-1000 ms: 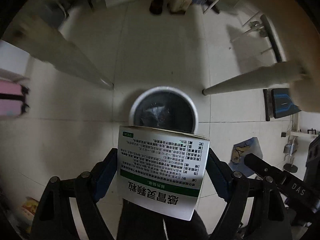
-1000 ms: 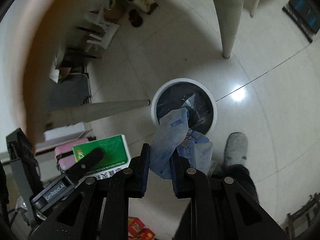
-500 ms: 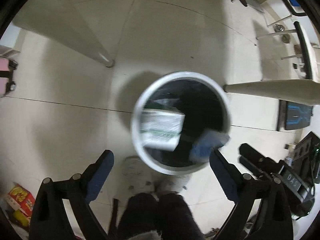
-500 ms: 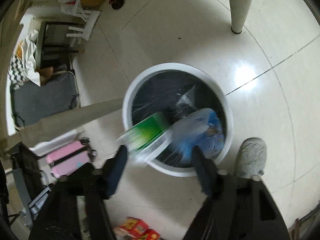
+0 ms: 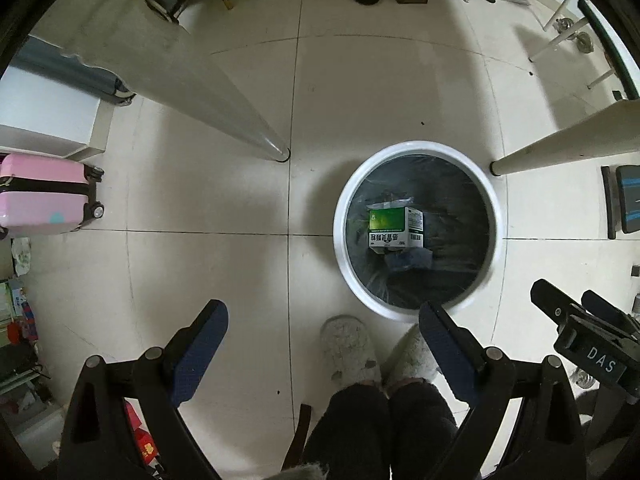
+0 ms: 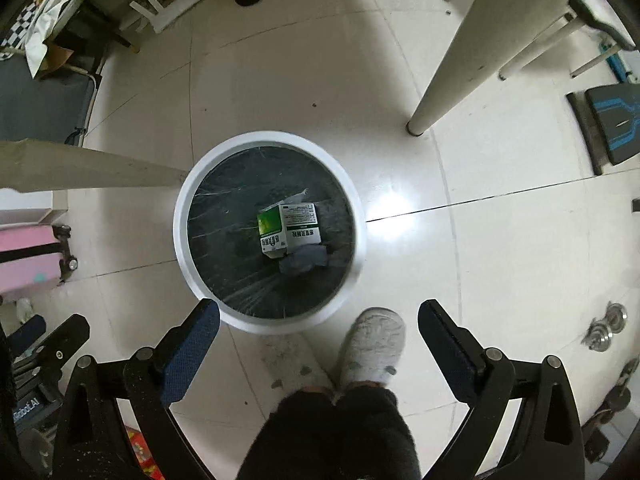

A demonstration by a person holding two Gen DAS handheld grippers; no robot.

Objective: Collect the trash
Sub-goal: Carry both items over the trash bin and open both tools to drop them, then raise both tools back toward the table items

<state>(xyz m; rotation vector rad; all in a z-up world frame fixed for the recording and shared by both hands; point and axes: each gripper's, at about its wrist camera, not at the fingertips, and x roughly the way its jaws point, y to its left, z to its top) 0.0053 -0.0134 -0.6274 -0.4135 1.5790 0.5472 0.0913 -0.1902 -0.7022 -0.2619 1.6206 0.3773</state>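
Lying in bin (image 5: 416, 152) — green-white box (image 5: 394, 226); both hand-held grippers (image 5: 322, 334) (image 6: 318, 332) spread, empty.

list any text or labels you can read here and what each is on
"DAS": white letters on the other black gripper body, at the left wrist view's right edge.
"Robot.AI", start cut off: on the black gripper body at the right wrist view's left edge.
Green and white cardboard box in the white round bin: printed characters, too small to read.
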